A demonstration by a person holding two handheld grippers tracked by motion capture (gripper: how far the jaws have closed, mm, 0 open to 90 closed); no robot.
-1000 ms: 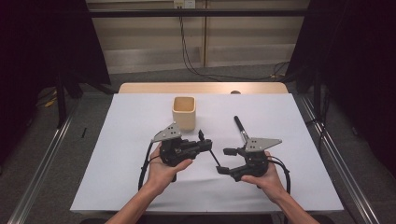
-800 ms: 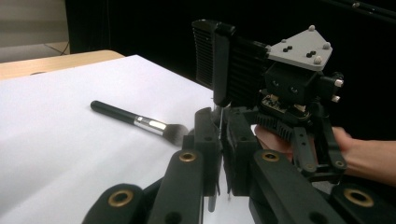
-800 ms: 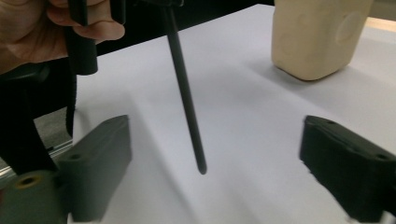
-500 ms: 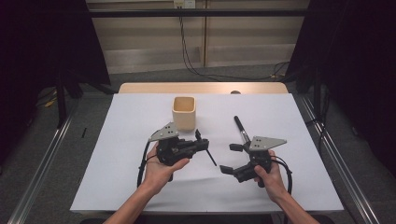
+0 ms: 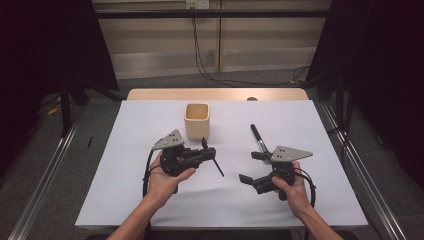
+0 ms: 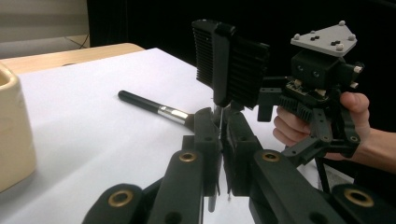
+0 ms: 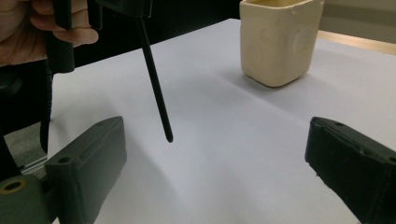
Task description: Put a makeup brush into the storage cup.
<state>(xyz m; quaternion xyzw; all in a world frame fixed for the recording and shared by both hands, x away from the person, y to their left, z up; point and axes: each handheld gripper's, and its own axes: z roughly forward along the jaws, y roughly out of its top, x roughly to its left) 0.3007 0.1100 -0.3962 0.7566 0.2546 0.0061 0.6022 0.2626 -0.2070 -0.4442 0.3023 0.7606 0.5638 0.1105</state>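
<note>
— Between the pads of the left gripper [image 5: 208, 152], what is that?

— A thin black stick [image 5: 214, 162]. The jaws are pressed together on it near its upper end, and the rest slants down towards the white table [image 5: 150, 200], with the tip hanging free above the sheet. In the right gripper view the stick [image 7: 155, 84] comes down bare from the left hand [image 7: 28, 32].

— How would it handle?

— Light and stiff, I'd judge, and smooth. With so narrow a pinch it could swing about the pads, so slow wrist moves would suit it.

— And the right gripper [image 5: 250, 166]?

— Its jaws have just been opening and stand spread wide, with nothing between them. It sits low over the table, facing the left one.

— What lies beyond it?

— A make-up brush [image 5: 258, 140], flat on the sheet just past the upper jaw, apart from it. It has a black handle and a silver collar [image 6: 173, 113]; the bristle end is hidden behind the left jaws.

— Where should it be taken hold of?

— On the handle close to the collar, I think. That part is rigid, and the bristles would be soft and easily bent. It looks light, though round enough to roll.

— And farther out?

— A cream cup [image 5: 196, 121], upright and open, behind the left gripper and well apart from the brush.
</note>
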